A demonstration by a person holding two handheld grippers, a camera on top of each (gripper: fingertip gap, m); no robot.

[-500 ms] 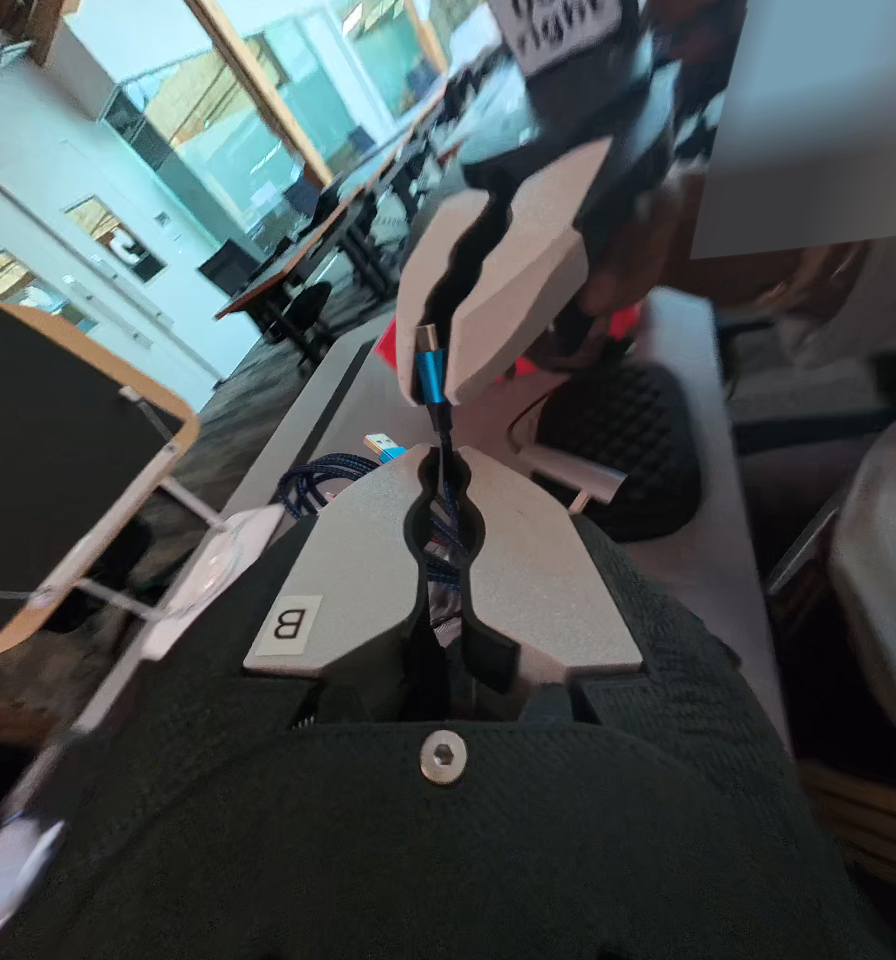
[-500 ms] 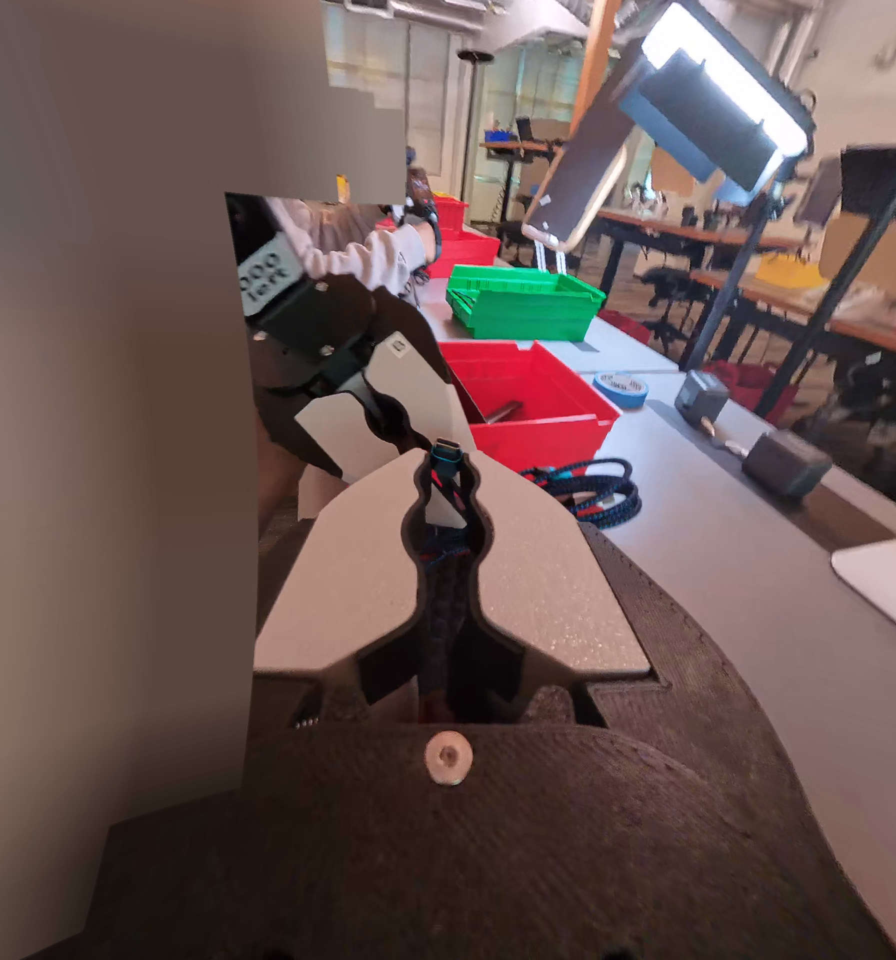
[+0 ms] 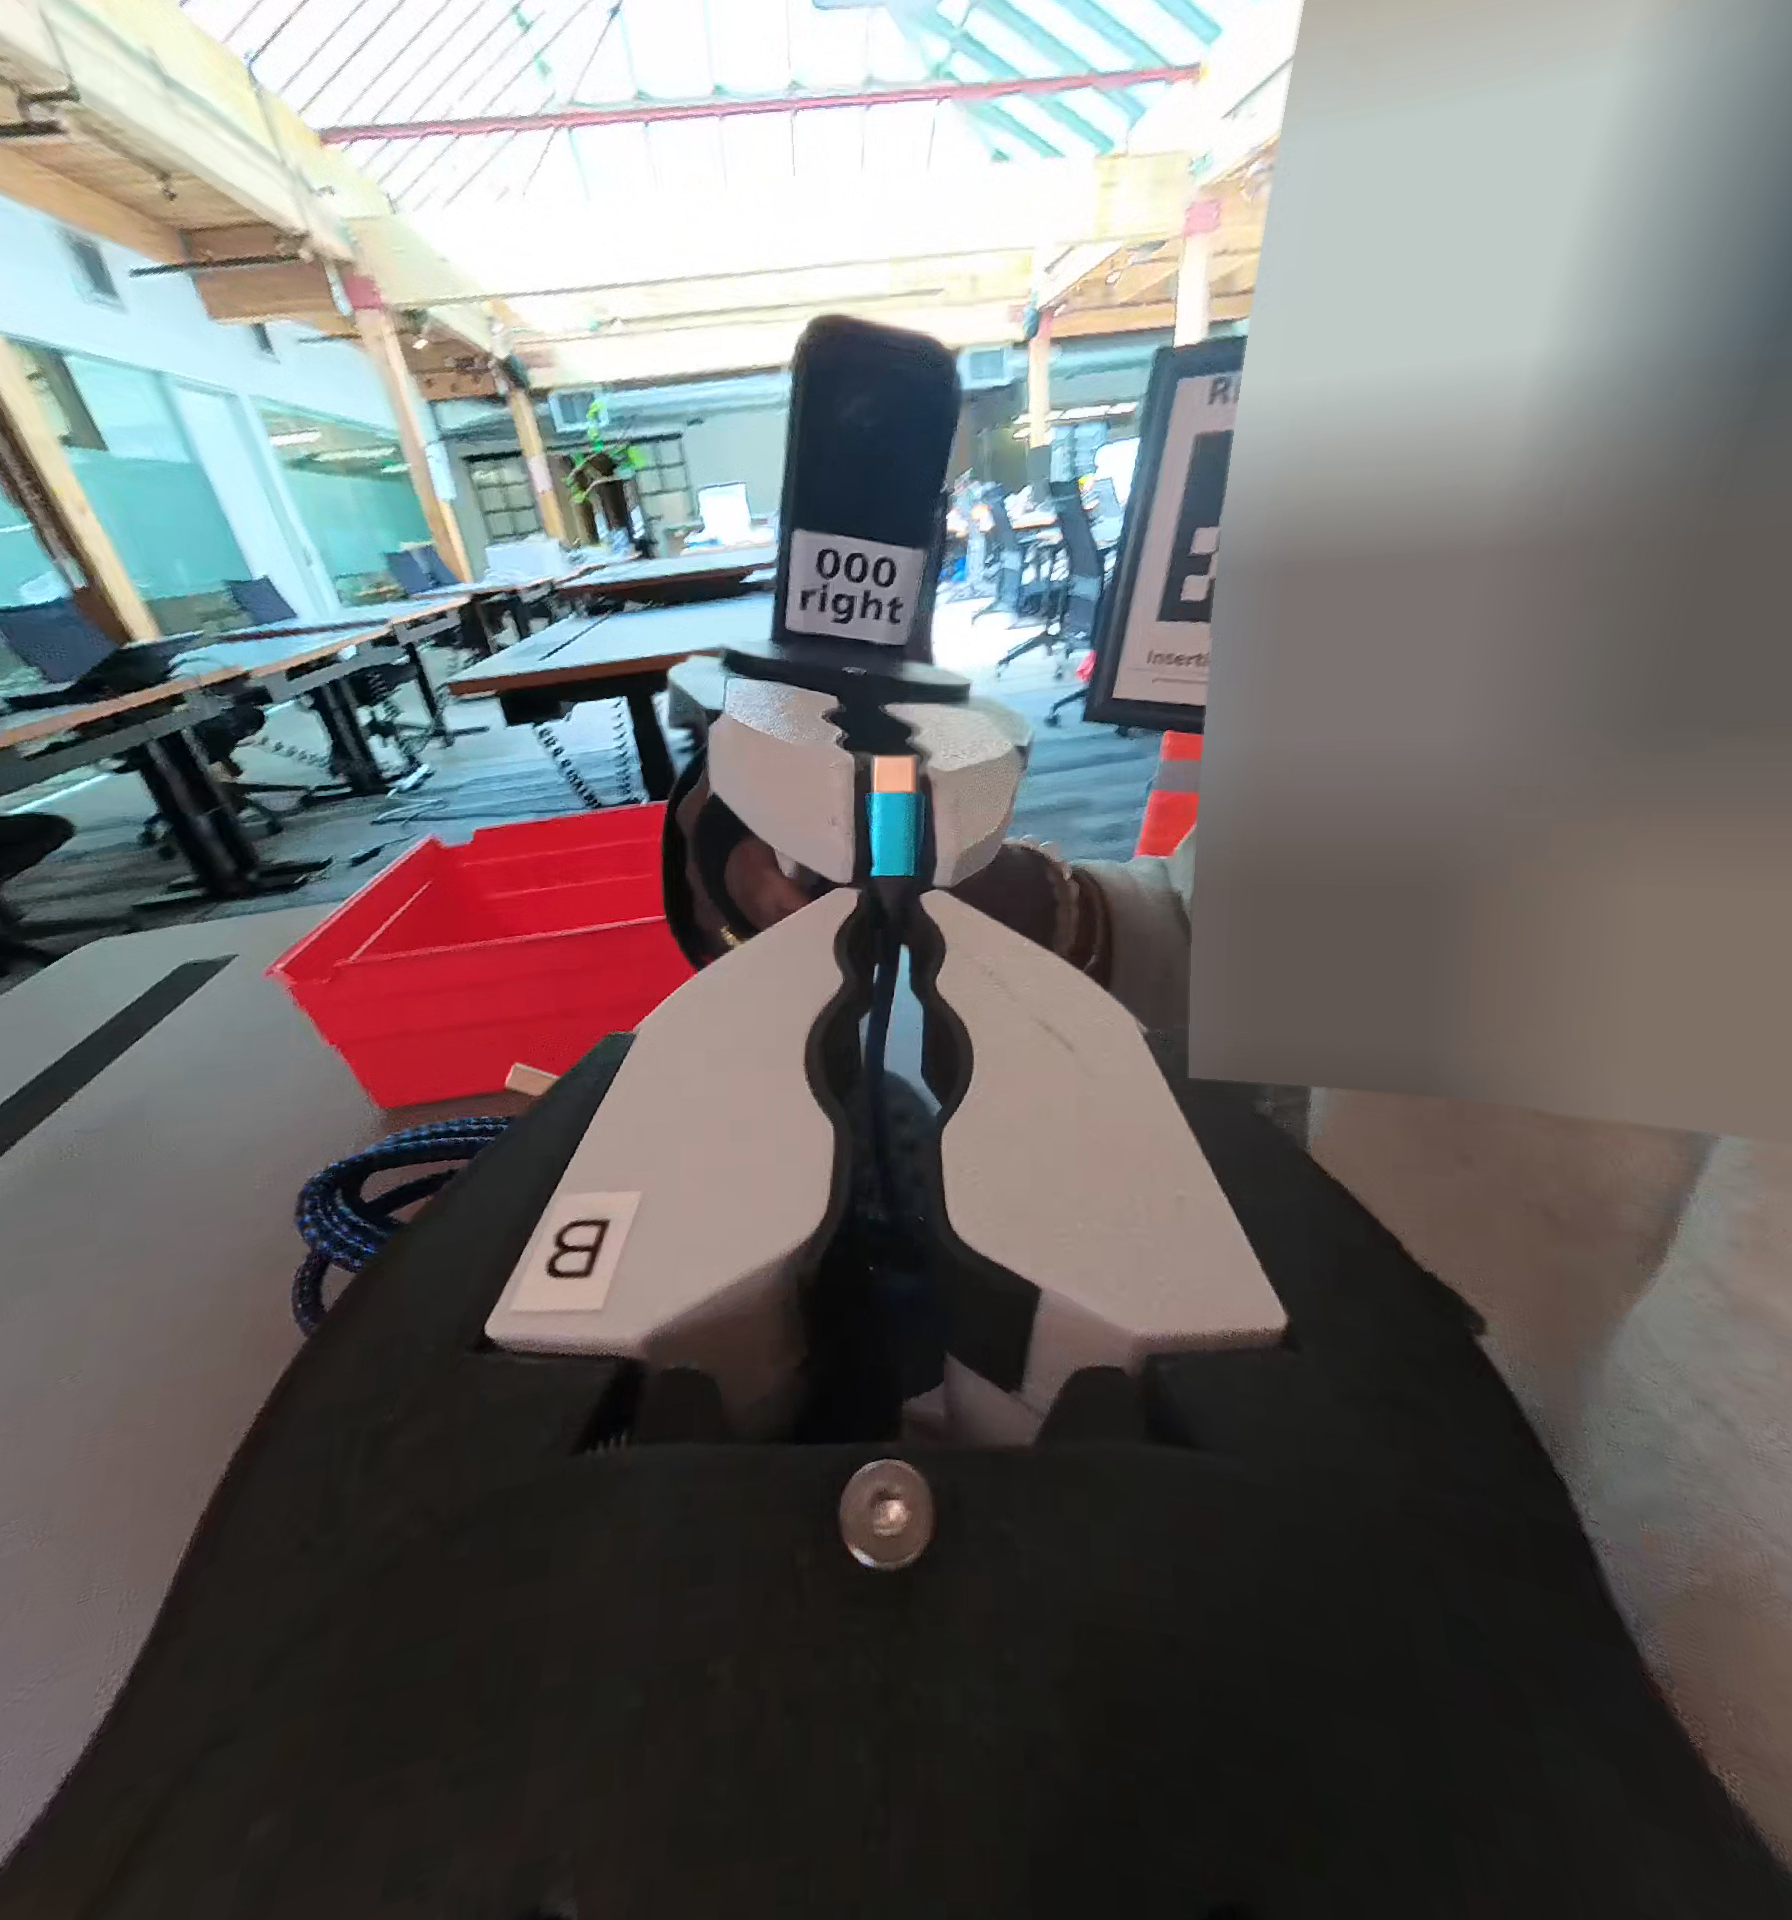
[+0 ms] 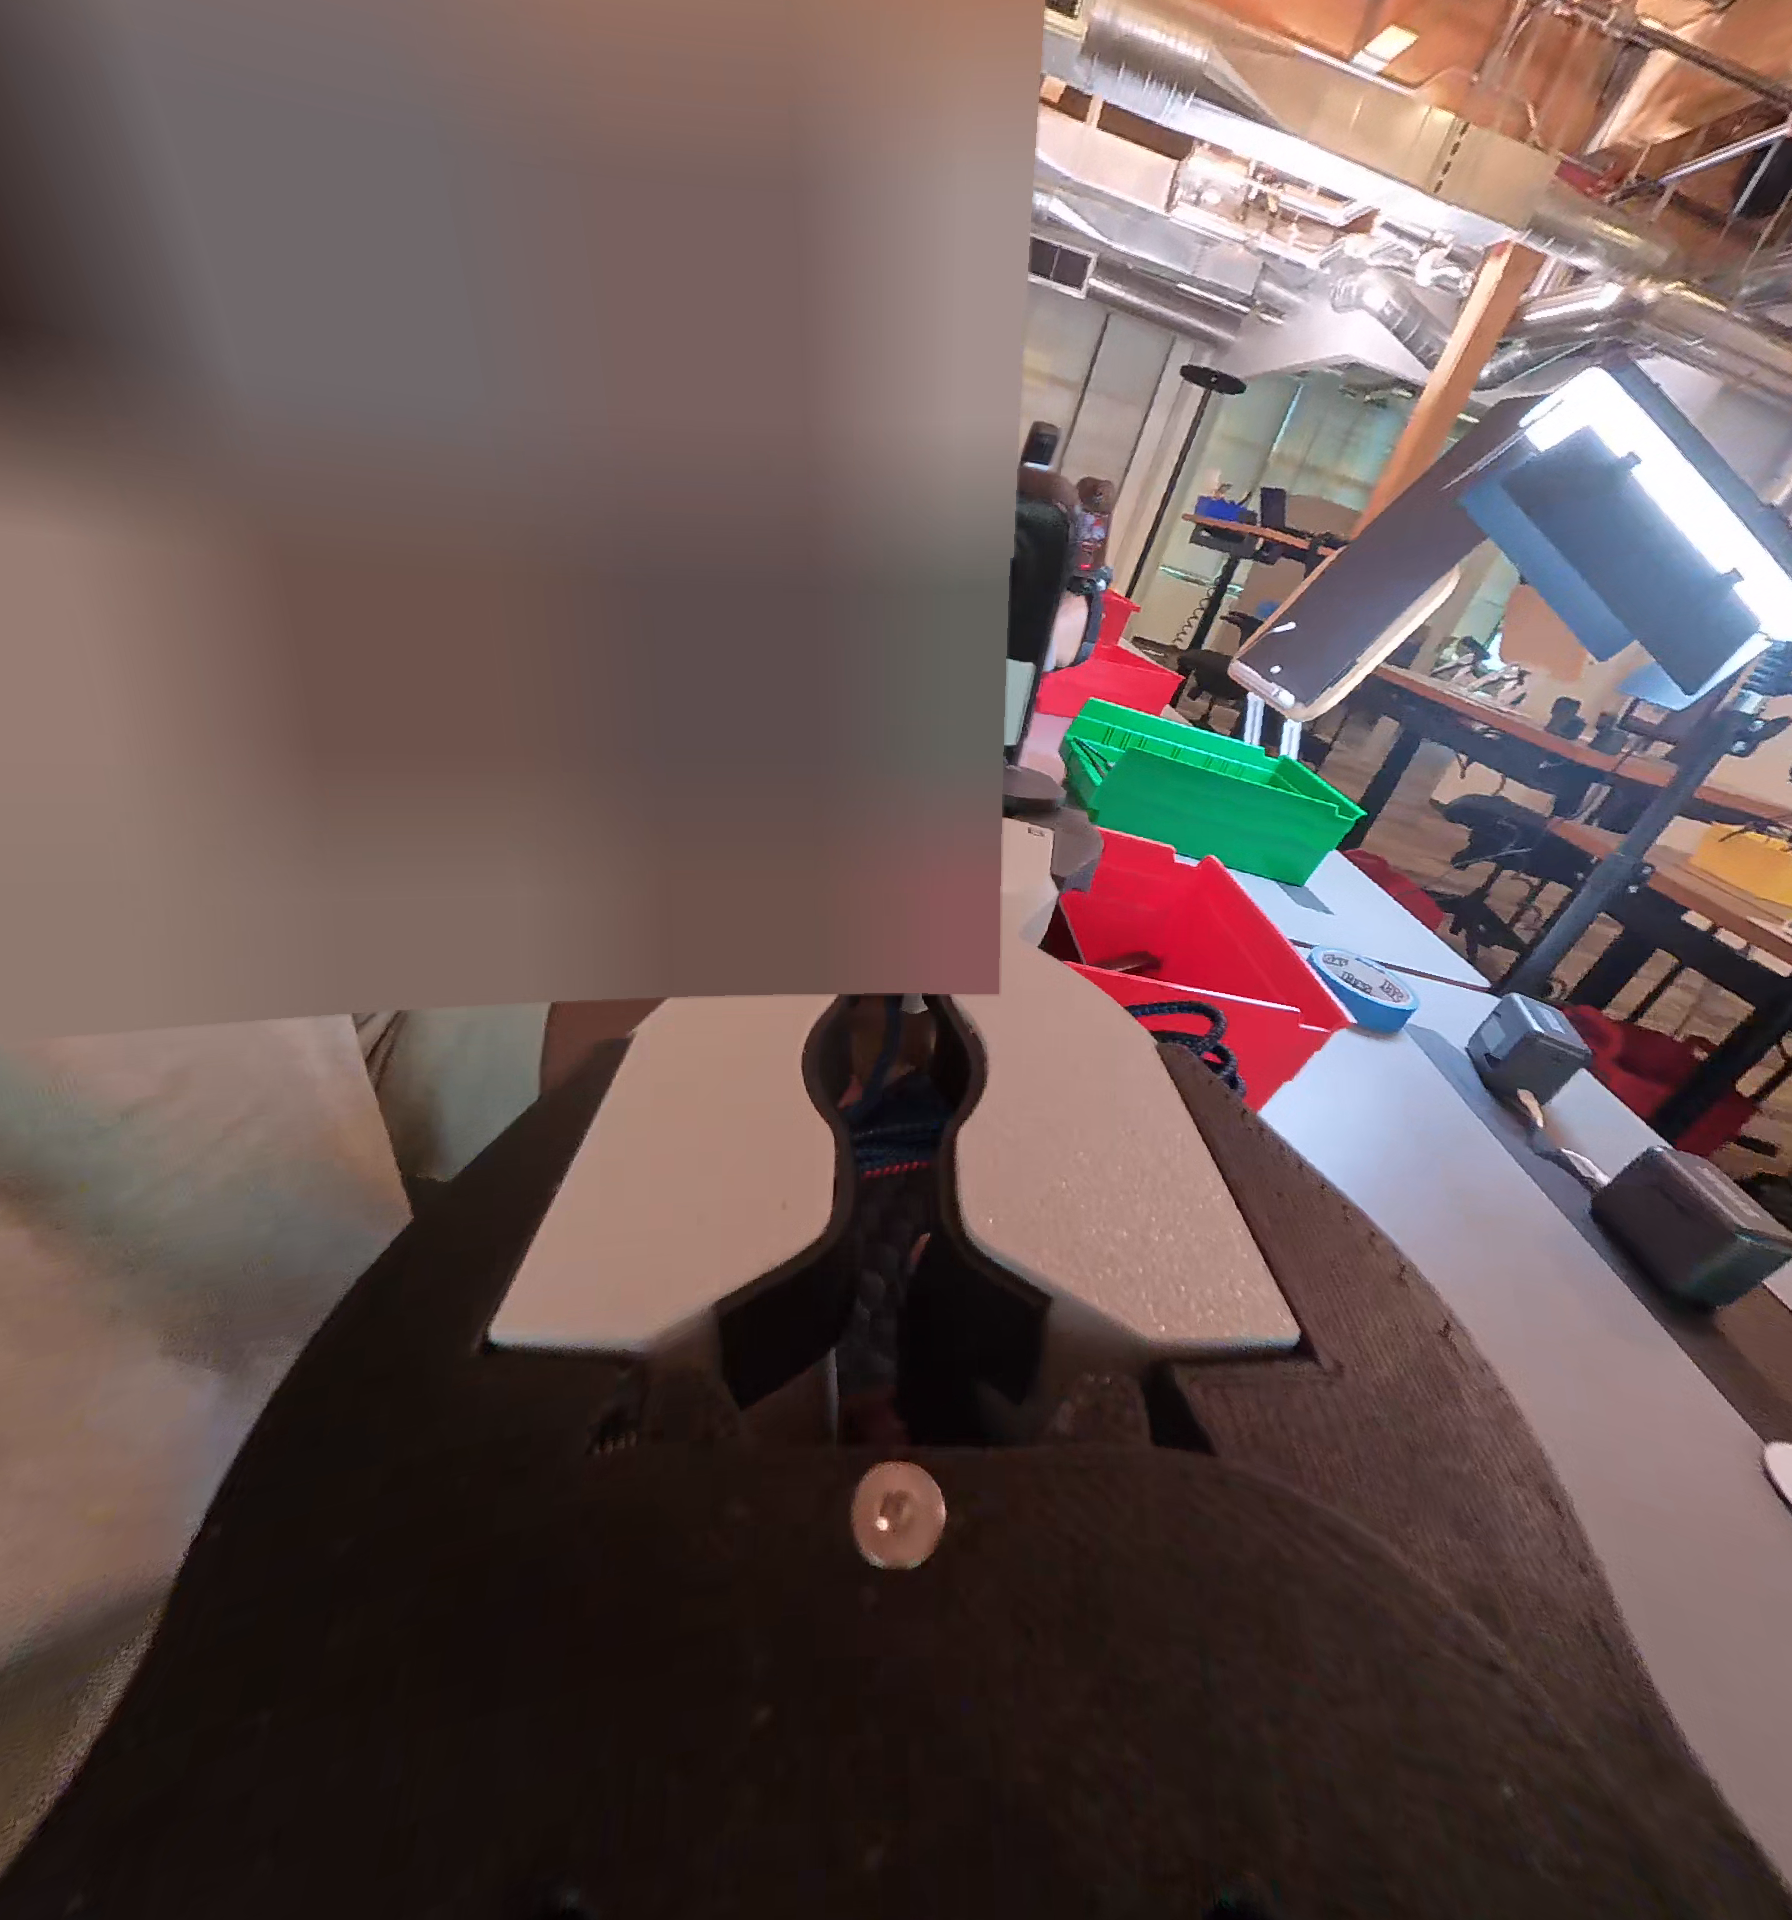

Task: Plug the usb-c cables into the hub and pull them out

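Note:
My left gripper (image 3: pixel 887 906) is shut on a dark blue braided usb-c cable (image 3: pixel 876 1029). Its cyan plug (image 3: pixel 892 826) sticks out past the fingertips, metal end up. The right gripper (image 3: pixel 864 774) faces it head-on, just behind the plug, with its jaws close together and a black camera on top. In the right wrist view my right gripper (image 4: pixel 892 1013) is shut on a dark braided cable (image 4: pixel 887 1153); a blurred patch hides the fingertips and the plug end. Both grippers are raised above the grey table (image 3: pixel 123 1143). I see no hub.
A red bin (image 3: pixel 476 966) stands behind a coil of blue braided cable (image 3: pixel 352 1205). The right wrist view shows the red bin (image 4: pixel 1193 956), a green bin (image 4: pixel 1214 790), a blue tape roll (image 4: pixel 1365 987), two dark boxes (image 4: pixel 1692 1226) and a tilted lamp panel (image 4: pixel 1640 540). The grippers are tip to tip, or close to it.
Both grippers have tilted upward and now face each other squarely. The left gripper's plug has come up against the right gripper's fingertips. Both stay shut on their cables.

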